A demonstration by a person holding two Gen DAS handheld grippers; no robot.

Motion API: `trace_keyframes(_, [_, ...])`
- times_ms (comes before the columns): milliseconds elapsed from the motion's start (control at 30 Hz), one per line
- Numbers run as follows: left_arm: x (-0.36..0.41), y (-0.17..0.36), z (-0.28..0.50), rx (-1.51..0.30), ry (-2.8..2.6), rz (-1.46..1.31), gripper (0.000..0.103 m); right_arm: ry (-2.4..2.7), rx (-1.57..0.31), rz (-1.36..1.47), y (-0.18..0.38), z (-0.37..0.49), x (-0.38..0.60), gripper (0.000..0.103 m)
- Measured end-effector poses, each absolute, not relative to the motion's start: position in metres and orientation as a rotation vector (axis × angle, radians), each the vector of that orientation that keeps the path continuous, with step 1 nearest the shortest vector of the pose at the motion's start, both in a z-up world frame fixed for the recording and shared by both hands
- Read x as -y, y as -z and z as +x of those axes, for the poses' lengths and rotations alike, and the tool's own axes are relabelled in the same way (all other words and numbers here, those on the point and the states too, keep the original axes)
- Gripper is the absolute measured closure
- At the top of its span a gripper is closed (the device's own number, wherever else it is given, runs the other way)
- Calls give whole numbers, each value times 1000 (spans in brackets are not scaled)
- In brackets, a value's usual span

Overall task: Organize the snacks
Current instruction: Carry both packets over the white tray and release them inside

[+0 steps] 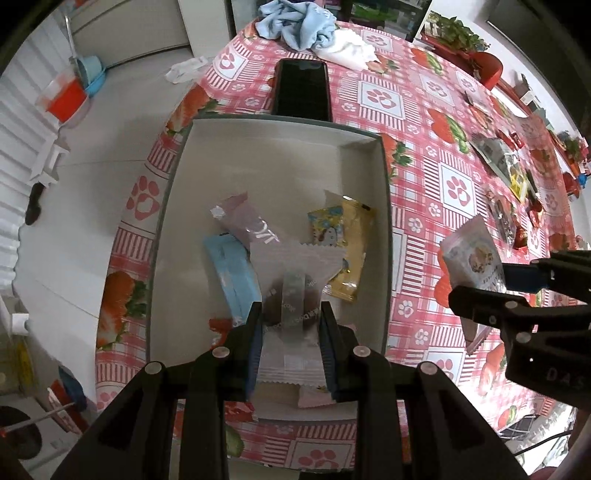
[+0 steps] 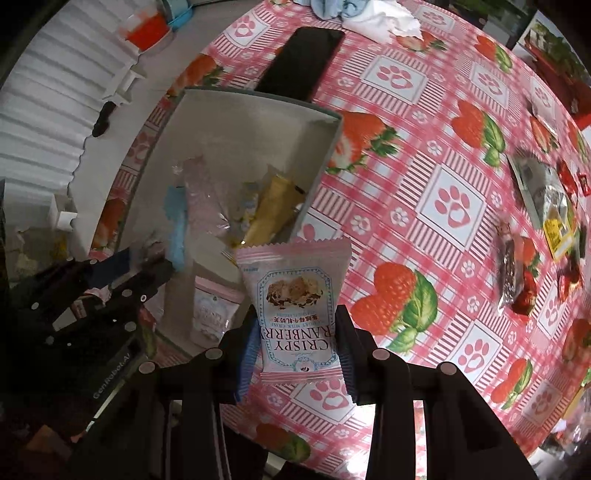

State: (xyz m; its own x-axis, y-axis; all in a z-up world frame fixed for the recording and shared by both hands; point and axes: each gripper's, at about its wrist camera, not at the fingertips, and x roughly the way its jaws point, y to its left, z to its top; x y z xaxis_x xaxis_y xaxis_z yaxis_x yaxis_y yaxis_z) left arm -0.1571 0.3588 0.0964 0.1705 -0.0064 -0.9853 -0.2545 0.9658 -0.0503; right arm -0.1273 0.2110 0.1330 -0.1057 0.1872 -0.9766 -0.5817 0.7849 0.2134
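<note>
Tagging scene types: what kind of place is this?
Likely a home dining or living room: pink strawberry-and-paw-print plastic tablecloth, crumpled light-blue towel, black smartphone beside the white cardboard snack box.

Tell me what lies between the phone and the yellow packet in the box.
Left wrist view: only the box's far wall and bare box floor separate phone from yellow packet.

The tablecloth [image 2: 424, 155] is pink-and-white check with red strawberries, green leaves and pink paw prints. The box [image 1: 258, 147] is off-white inside with a grey-green rim. In it lie a light blue packet [image 1: 232, 273] at nine o'clock and a yellow packet [image 1: 351, 251] at three. The cranberry packet [image 2: 295, 306] is pale pink with blue lettering.
</note>
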Motion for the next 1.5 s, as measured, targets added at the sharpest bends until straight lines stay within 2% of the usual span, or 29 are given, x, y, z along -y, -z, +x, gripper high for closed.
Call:
trace_keyframes(467, [-396, -85, -130, -1404, -230, -242, 72, -678, -1563, -310, -126, -108, -250, 63])
trace_keyframes(1367, [-399, -38, -119, -1504, -250, -246, 71, -690, -1660, -286, -76, -91, -307, 62])
trace_keyframes(1433, [-398, -38, -119, -1508, -254, -245, 66, -691, -1664, -288, -73, -92, -309, 61])
trace_keyframes(1500, [-397, -39, -119, -1500, -259, -244, 45, -694, -1669, -283, -72, -91, -308, 59])
